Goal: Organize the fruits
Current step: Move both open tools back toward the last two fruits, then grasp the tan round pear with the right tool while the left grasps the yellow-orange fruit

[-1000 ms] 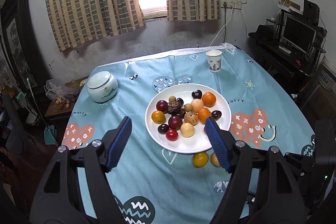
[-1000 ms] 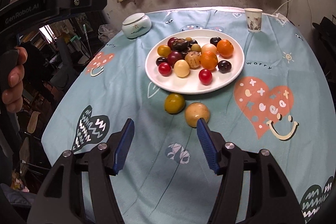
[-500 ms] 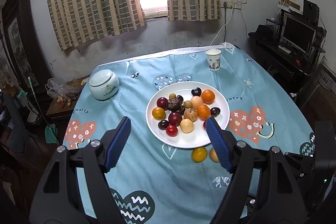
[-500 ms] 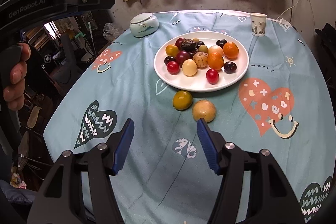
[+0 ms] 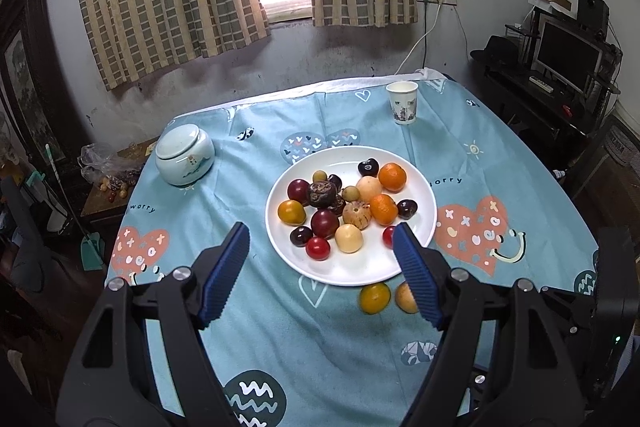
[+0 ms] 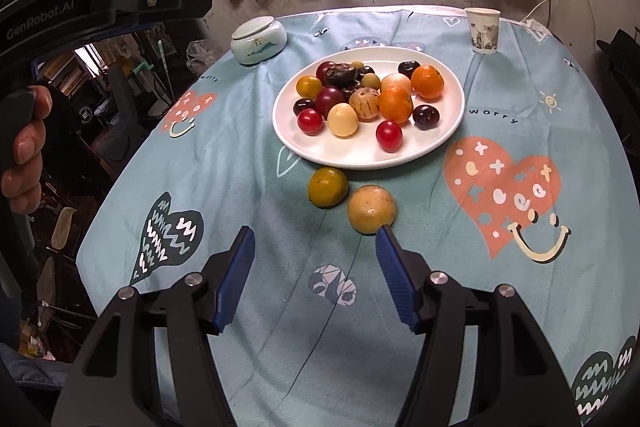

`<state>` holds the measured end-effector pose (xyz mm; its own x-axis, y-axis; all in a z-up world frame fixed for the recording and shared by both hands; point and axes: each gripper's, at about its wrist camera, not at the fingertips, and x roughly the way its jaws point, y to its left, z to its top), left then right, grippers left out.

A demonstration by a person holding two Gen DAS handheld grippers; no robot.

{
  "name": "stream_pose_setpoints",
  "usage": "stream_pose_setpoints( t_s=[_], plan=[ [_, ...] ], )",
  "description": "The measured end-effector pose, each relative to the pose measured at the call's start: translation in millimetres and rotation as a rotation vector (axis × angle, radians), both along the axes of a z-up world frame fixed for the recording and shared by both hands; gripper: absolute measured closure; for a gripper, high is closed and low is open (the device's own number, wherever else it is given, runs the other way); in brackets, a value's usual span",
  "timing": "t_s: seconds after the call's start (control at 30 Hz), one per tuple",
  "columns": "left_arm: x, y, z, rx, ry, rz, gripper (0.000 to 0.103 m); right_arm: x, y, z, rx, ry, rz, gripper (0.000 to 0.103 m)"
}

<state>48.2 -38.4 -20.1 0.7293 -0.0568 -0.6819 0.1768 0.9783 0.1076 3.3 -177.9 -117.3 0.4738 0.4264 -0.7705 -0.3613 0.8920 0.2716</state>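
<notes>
Both grippers, left (image 5: 321,253) and right (image 6: 315,253), fingers apart, empty; plate (image 6: 448,131) looms nearer than before; fruit unmoved.

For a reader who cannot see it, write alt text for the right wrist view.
A white plate piled with small mixed fruits sits on a blue patterned tablecloth, with a yellow-green fruit and a tan fruit lying loose just in front. The right tool, open and empty, hangs above the cloth before them.

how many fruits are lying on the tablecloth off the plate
2: a greenish-yellow fruit just past the plate rim, and a tan round fruit touching it, nearer the right gripper.
</notes>
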Motion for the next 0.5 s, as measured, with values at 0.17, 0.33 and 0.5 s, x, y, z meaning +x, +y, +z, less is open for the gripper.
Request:
stream_pose_setpoints(
  t_s=[0.17,0.33,0.5],
  plan=[
    [8.8,22.8,-19.8,-0.086,0.085,0.017,0.027,9.3,-2.6,-7.4,-0.02,0.005,-0.012,0.04],
    [9.4,53.7,-75.8,-0.161,0.26,0.075,0.027,18.2,-6.2,-23.6,-0.135,-0.024,-0.031,0.04],
    [1.3,55.3,-117.8,-0.16,0.365,0.08,0.027,42.0,-4.6,-51.7,-0.177,0.031,-0.035,0.04]
  ],
)
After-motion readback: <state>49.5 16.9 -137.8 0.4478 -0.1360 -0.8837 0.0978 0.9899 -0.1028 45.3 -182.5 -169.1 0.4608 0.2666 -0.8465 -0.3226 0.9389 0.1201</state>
